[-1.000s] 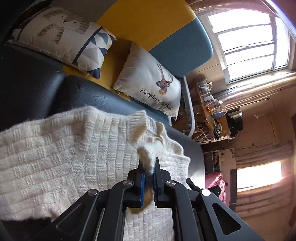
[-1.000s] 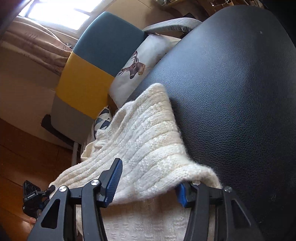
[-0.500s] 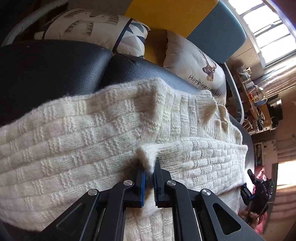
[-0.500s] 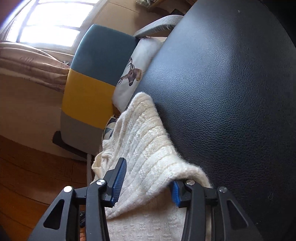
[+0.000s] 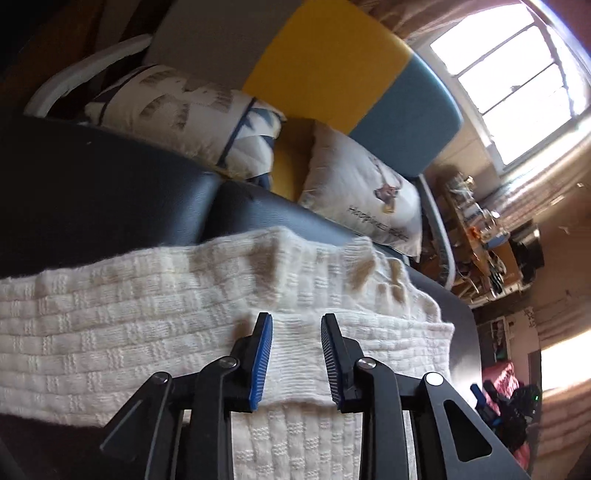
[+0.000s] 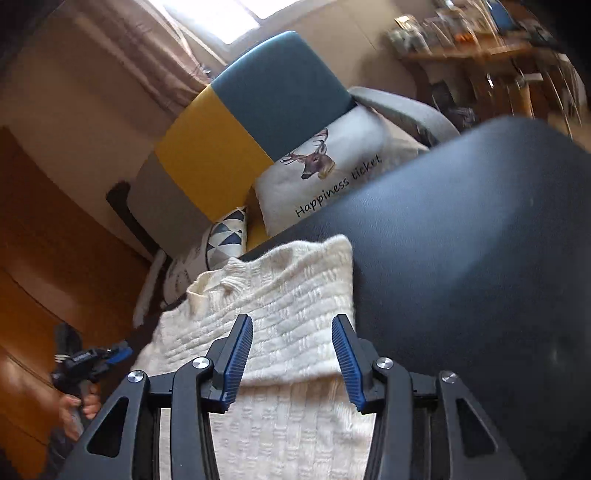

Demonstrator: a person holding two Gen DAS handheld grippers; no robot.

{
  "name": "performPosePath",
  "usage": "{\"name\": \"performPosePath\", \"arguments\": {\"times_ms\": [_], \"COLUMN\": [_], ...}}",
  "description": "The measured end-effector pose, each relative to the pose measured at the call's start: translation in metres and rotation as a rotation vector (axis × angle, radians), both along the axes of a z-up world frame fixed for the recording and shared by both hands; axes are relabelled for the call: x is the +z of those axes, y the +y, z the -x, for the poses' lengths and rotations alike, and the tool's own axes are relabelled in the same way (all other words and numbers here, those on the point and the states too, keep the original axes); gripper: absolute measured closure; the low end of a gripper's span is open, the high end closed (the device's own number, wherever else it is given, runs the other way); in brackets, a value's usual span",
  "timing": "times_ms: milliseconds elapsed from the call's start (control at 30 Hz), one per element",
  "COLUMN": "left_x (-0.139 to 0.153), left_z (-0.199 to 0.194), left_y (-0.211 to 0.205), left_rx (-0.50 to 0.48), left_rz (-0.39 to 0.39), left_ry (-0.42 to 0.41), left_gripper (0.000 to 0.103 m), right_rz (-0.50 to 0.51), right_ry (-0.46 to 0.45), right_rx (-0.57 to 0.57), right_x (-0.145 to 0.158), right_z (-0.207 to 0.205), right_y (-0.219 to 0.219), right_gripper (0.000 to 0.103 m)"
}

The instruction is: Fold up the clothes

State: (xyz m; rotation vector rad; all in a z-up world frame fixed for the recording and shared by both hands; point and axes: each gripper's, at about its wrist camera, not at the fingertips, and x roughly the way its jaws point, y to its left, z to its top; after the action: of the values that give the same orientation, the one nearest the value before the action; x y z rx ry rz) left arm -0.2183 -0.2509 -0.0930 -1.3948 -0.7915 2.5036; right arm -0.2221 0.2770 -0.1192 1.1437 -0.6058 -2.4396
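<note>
You are working over the black padded surface [image 6: 461, 240], where the cream knit sweater [image 5: 129, 332] is lying with 1 panel doubled over itself. Both the left gripper [image 5: 296, 354] and right gripper [image 6: 291, 354] are hovering with jaws wide, gripping nothing, so the fold is resting free.

From my left wrist view the sweater [image 5: 155, 332] runs off the frame at 9 and 6 o'clock, so I can't see its full extent. The shelf clutter [image 5: 476, 229] at 3 o'clock is too blurred to identify. On the right view, the desk items [image 6: 469, 29] at 1 o'clock smear (motion blur), and the sweater's lower part passes behind my fingers [image 6: 347, 362].
</note>
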Motion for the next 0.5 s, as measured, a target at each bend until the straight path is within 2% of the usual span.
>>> {"name": "performPosePath", "arguments": {"times_ms": [100, 233, 367, 433, 500], "left_x": [-0.014, -0.033, -0.053, -0.06, -0.066], "left_z": [0.008, 0.018, 0.029, 0.027, 0.026], "left_y": [0.019, 0.044, 0.068, 0.064, 0.059], "left_rx": [-0.04, -0.089, -0.138, -0.127, -0.114], "left_rz": [0.047, 0.11, 0.173, 0.166, 0.157], "left_ry": [-0.012, -0.033, -0.053, -0.048, -0.042], "left_gripper": [0.073, 0.073, 0.073, 0.074, 0.083], "right_rz": [-0.185, -0.353, -0.382, -0.401, -0.452], "right_ry": [0.038, 0.024, -0.026, -0.054, -0.048], "right_rx": [0.061, 0.127, 0.106, 0.104, 0.109], "right_x": [0.001, -0.024, -0.046, -0.058, -0.067], "right_z": [0.028, 0.066, 0.093, 0.103, 0.106], "right_y": [-0.033, -0.067, -0.067, -0.067, -0.069], "right_gripper": [0.056, 0.056, 0.056, 0.057, 0.059]}}
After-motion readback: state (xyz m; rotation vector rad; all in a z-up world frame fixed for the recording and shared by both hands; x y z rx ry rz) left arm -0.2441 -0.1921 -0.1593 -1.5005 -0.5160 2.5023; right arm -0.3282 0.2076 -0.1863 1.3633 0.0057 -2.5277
